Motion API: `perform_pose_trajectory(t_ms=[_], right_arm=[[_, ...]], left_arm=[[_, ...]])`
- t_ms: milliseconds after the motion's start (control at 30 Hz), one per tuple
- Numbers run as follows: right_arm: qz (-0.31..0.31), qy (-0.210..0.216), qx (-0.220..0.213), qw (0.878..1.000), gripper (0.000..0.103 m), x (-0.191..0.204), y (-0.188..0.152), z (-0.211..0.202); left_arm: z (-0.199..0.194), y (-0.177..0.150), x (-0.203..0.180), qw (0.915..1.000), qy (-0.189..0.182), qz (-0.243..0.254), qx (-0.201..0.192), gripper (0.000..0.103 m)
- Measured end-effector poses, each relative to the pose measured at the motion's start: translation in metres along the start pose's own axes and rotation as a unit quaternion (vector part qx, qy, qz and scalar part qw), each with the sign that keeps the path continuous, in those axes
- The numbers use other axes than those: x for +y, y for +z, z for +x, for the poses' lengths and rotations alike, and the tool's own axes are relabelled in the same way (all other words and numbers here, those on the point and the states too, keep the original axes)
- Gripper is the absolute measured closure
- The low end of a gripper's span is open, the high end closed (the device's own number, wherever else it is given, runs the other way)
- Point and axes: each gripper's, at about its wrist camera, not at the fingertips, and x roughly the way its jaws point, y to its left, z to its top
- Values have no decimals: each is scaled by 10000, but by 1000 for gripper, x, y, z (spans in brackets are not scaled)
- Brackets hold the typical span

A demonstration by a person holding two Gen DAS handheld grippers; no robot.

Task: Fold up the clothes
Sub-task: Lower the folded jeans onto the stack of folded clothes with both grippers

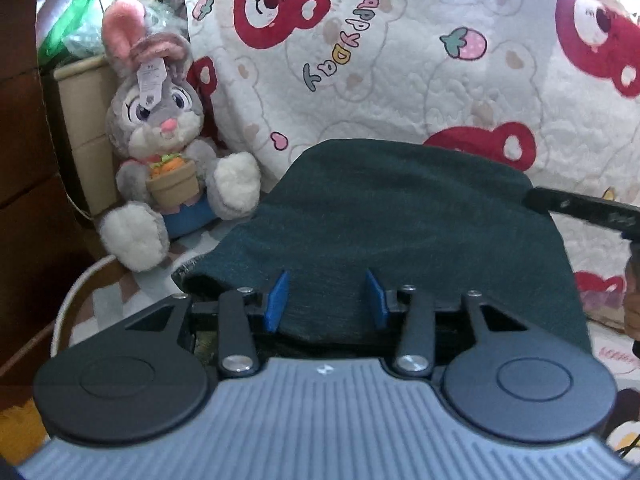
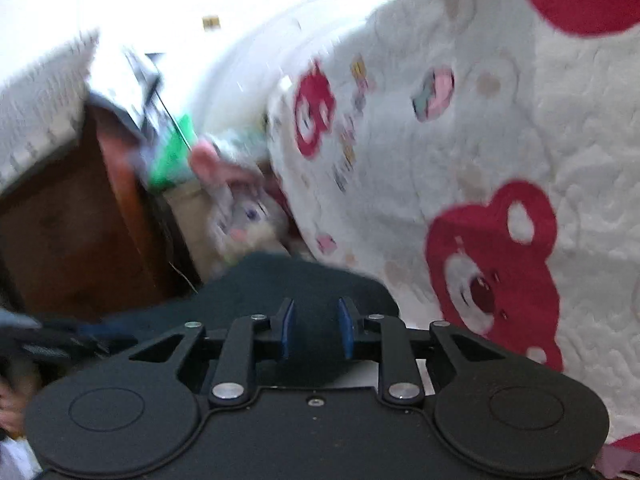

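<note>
A dark green garment lies folded on the bed, in front of the white quilt. My left gripper is open, its blue pads standing over the garment's near edge with cloth between them. In the right wrist view, which is blurred, the same dark garment sits under my right gripper, which is open with its blue pads apart above the cloth. A dark part of the right gripper shows at the garment's far right corner in the left wrist view.
A white quilt with red bears covers the bed behind the garment. A grey plush rabbit sits at the left next to a cardboard box. Dark wooden furniture stands at the far left.
</note>
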Motion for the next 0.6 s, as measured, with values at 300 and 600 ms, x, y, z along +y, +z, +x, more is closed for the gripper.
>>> perform_pose_trajectory(t_ms=[300, 600], right_arm=[[74, -267, -42, 9996, 72, -1, -21, 16], [440, 71, -429, 9981, 48, 5, -27, -39]], left_arm=[[8, -2, -5, 9984, 484, 291, 46, 61], [-37, -7, -11, 9924, 1027, 124, -672, 44]])
